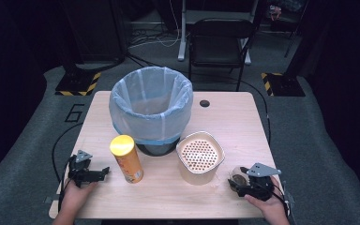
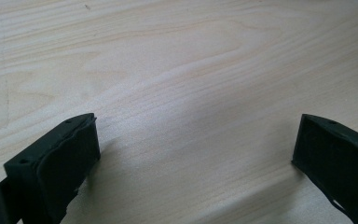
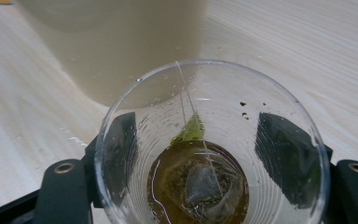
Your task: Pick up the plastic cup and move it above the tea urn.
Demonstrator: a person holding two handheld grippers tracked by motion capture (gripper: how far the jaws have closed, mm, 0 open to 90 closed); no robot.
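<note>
High view, item one: wooden table [image 1: 243, 122], pale grain, rectangular, with a dark round hole [image 1: 204, 103] near its far edge at about 1 o'clock from centre.

Item two: waste bin [image 1: 151, 108] lined with a pale blue bag, standing at 12 o'clock of the table's centre.

Item three: yellow-lidded crisp tube [image 1: 127, 158], upright, at 8 o'clock of the bin and just beside it.

Item four: beige container with a perforated insert [image 1: 199, 156], at 4 o'clock of the bin, near it.

Item five: clear plastic cup [image 1: 238, 177], at 4 o'clock of the beige container, near the table's front edge. The right gripper view looks down into the cup [image 3: 212, 144]: a used tea bag [image 3: 200, 184] lies in a little brown liquid at the bottom, its string running up the wall.

Item six: right gripper [image 1: 244, 183], at 5 o'clock on the table, jaws set one on either side of the cup and pinching its wall; the right gripper [image 3: 205, 154] shows both black jaws through the clear plastic.

Item seven: left gripper [image 1: 104, 171], at 7 o'clock on the table, at 9 o'clock of the tube and apart from it. The left gripper view has its jaws spread wide over bare wood, the left gripper [image 2: 196, 154] holding nothing.
</note>
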